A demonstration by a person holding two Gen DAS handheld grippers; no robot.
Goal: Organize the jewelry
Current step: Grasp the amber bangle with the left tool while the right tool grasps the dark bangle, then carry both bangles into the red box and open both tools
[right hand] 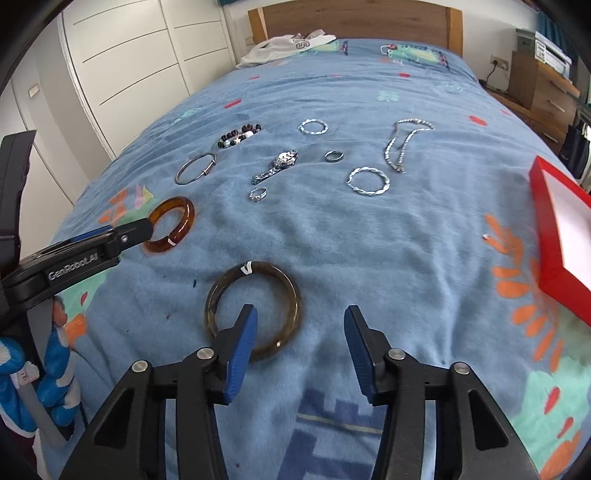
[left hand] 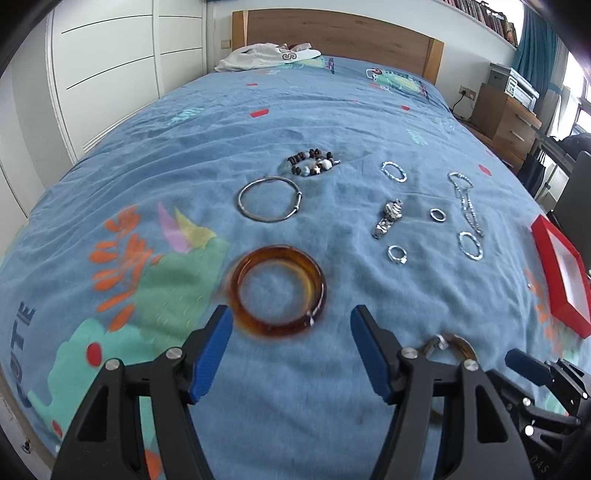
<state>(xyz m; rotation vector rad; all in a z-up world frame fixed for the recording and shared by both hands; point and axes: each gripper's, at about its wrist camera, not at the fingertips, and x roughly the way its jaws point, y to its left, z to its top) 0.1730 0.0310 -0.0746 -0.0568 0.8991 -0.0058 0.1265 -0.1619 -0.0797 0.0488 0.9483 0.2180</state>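
Note:
Jewelry lies on a blue bedspread (left hand: 184, 155). An amber bangle (left hand: 277, 291) lies just ahead of my open, empty left gripper (left hand: 291, 325); it also shows in the right wrist view (right hand: 170, 224). A dark olive bangle (right hand: 253, 308) lies by my open right gripper (right hand: 301, 325), whose left finger (right hand: 243, 343) overlaps its near rim. Farther out lie a thin silver bangle (left hand: 269, 199), a bead bracelet (left hand: 313, 162), a watch (left hand: 388, 218), two rings (left hand: 397, 254) (left hand: 437, 215), twisted silver hoops (left hand: 471, 245) and a chain (left hand: 466, 201).
A red open box (right hand: 546, 225) sits at the right edge of the bed. White clothing (left hand: 266, 55) lies by the wooden headboard (left hand: 332, 29). White wardrobe doors (left hand: 110, 66) stand to the left, and wooden drawers (left hand: 506, 118) to the right.

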